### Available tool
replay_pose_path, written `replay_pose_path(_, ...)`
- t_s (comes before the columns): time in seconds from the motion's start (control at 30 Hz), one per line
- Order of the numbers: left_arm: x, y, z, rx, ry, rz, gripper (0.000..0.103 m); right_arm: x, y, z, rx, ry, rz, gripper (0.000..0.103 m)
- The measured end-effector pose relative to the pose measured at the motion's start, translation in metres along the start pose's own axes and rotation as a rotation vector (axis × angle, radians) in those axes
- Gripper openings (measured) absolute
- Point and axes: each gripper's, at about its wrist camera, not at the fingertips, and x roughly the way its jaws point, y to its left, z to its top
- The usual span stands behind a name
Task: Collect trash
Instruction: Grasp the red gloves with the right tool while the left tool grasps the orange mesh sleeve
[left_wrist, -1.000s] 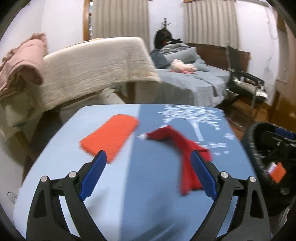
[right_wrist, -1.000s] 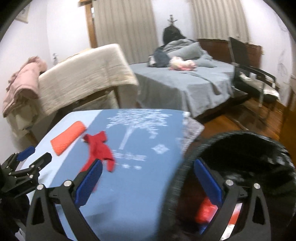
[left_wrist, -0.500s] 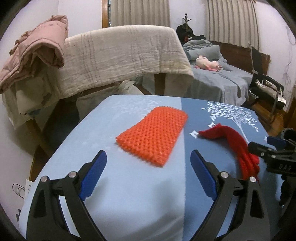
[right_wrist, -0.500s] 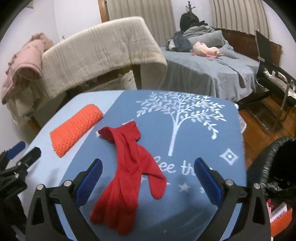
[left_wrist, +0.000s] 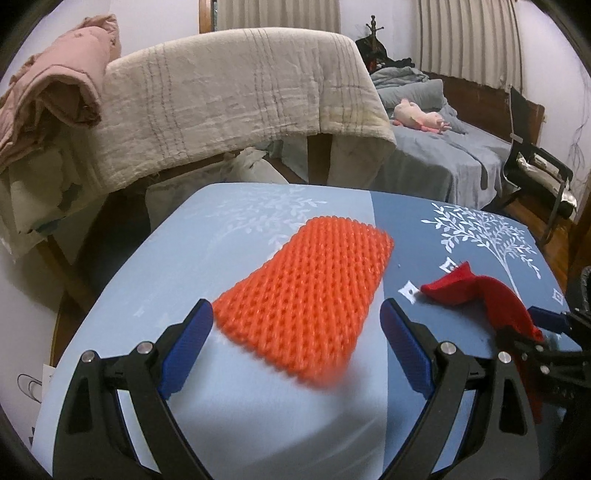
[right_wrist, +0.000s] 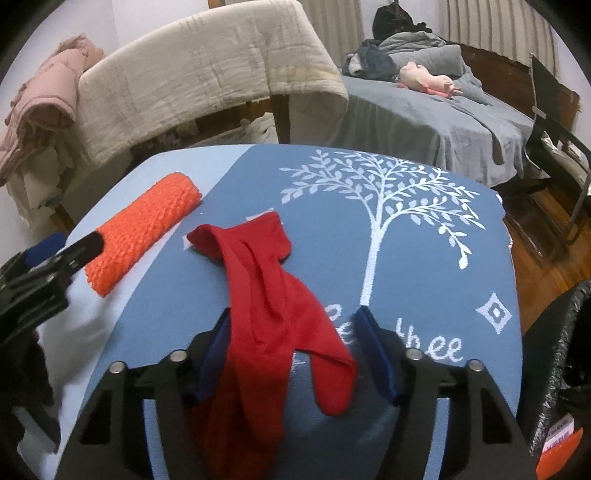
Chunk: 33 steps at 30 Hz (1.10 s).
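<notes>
Caught closing the right gripper (right_wrist: 291, 317) over a red glove (right_wrist: 258, 288), laid flat and rumpled on the blue counter (right_wrist: 424, 236). Had the glove between the jaws, with the left pad at its edge and the right pad not yet on the cloth. Gripped nothing so far. Held the left gripper (left_wrist: 295, 310) released, wide and empty, just short of an orange mesh sleeve (left_wrist: 325, 266) lying beside the glove on the same counter. Kept a black-lined bin (right_wrist: 554, 350) off the counter's right edge, with some scraps already inside.

Risked pinching only the thumb or a single loose fold, judging by the thin, slack lie of the glove. Could then have lost it on the lift or dropped it short of the bin. Risked catching the counter's cloth cover along with the glove, with the pads so low to the surface, and dragging it sideways. Could have clashed with the left gripper, near enough at the right view's left edge to be struck during a swing towards the bin, or knocked the sleeve. Looked likely to crush the soft sleeve rather than hold it, if shut on its corner alone.
</notes>
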Motion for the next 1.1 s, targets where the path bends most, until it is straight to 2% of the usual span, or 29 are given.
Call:
replay_pose_path(0.27, 0.027, -0.001, 0.001, -0.031, 0.100, -0.049, 0.078, 0.002, 0.005, 0.002, 0.001, -0.002, 0.042, 0.029)
replay_pose_path(0.43, 0.036, -0.008, -0.001, -0.002, 0.144, -0.048, 0.078, 0.004, 0.004, 0.004, 0.017, -0.002, 0.069, 0.019)
replay_pose_path(0.6, 0.038, -0.011, -0.001, 0.012, 0.155, -0.018, 0.064, 0.005, 0.004, 0.005, 0.022, -0.006, 0.074, 0.018)
replay_pose_path(0.7, 0.038, -0.009, 0.000, 0.006, 0.150, -0.003, 0.051, 0.004, 0.004, 0.005, 0.021, -0.008, 0.073, 0.018)
replay_pose_path(0.77, 0.037, -0.007, 0.000, -0.002, 0.147, 0.020, 0.039, 0.002, 0.004, 0.005, 0.022, -0.014, 0.071, 0.018)
replay_pose_path(0.87, 0.035, -0.001, 0.000, -0.029, 0.140, 0.033, 0.028, -0.002, 0.005, 0.007, 0.016, -0.024, 0.068, 0.018)
replay_pose_path(1.1, 0.021, 0.001, 0.000, -0.048, 0.106, 0.022, 0.024, -0.020, 0.002, 0.011, 0.022, -0.057, 0.086, 0.018)
